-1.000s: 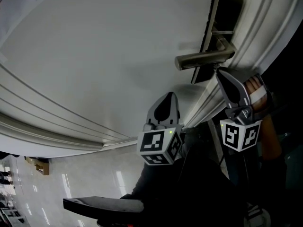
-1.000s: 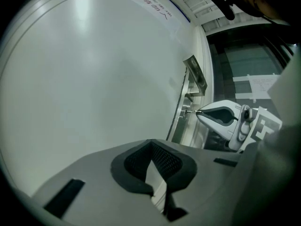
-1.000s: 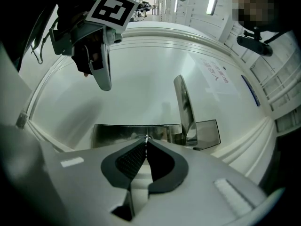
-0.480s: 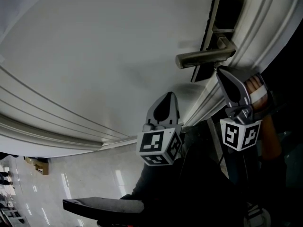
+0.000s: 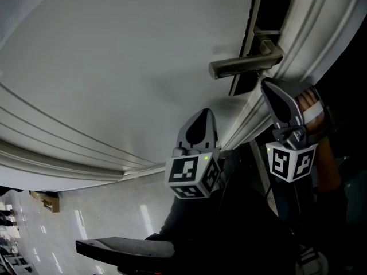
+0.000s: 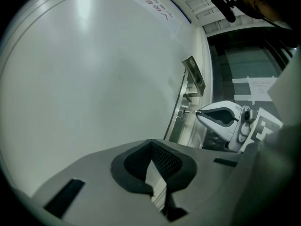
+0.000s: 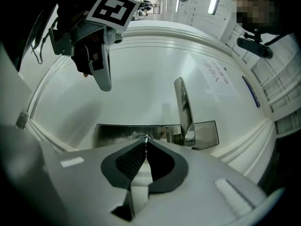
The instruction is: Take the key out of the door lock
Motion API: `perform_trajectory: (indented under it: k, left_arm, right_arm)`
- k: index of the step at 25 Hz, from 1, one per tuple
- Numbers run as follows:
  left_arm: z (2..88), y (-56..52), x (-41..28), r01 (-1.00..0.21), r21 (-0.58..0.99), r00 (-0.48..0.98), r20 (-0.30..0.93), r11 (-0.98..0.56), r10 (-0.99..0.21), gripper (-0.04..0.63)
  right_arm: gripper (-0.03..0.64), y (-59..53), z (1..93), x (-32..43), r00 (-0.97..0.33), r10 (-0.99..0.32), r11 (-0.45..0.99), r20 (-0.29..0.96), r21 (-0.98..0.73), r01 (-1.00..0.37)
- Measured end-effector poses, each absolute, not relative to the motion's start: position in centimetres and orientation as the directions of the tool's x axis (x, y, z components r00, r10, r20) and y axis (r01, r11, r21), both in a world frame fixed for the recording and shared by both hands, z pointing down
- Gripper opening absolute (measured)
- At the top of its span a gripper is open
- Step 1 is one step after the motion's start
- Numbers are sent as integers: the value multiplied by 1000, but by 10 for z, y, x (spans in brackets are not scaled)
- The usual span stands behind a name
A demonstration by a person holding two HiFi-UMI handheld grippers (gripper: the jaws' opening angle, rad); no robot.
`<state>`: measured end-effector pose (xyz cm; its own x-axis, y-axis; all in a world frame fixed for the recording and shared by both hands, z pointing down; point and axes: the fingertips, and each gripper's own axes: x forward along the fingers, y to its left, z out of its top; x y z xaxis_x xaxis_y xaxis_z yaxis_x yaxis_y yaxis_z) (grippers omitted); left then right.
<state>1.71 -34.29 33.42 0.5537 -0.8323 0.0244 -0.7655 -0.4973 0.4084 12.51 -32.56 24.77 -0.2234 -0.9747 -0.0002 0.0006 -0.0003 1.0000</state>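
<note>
Left of the door handle (image 5: 241,67) and lower on the door (image 5: 114,67), we see the left gripper (image 5: 200,122) hanging free. Its fingers (image 6: 136,161) are closed together with nothing between them, and it does not touch the lock.

Just below the door handle, the key (image 6: 189,112) sits in the metal lock plate (image 7: 113,134) and is not yet out. The right gripper (image 6: 198,112) comes in from the handle's right side, its fingers (image 7: 129,159) pinched on the key's outer end at their very tips.

We judge the main risk to be that shallow tip hold: a pull could slide the fingers off the thin metal and leave the key seated. A pull off the keyhole's line could bind or bend the key. If the key is not turned to its release position it will not come out at all, and we cannot tell its angle here. A high pull could also knock the handle just above.

We count one door, one lever handle, one lock plate, one key and two grippers.
</note>
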Motion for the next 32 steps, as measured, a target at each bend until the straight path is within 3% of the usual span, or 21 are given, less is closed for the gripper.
perform_trajectory:
  k: [32]
  left_arm:
    - [336, -344, 18, -764, 397, 562, 24, -508, -827, 0]
  right_arm:
    - [11, -323, 250, 127, -218, -976, 0, 1, 1000, 5]
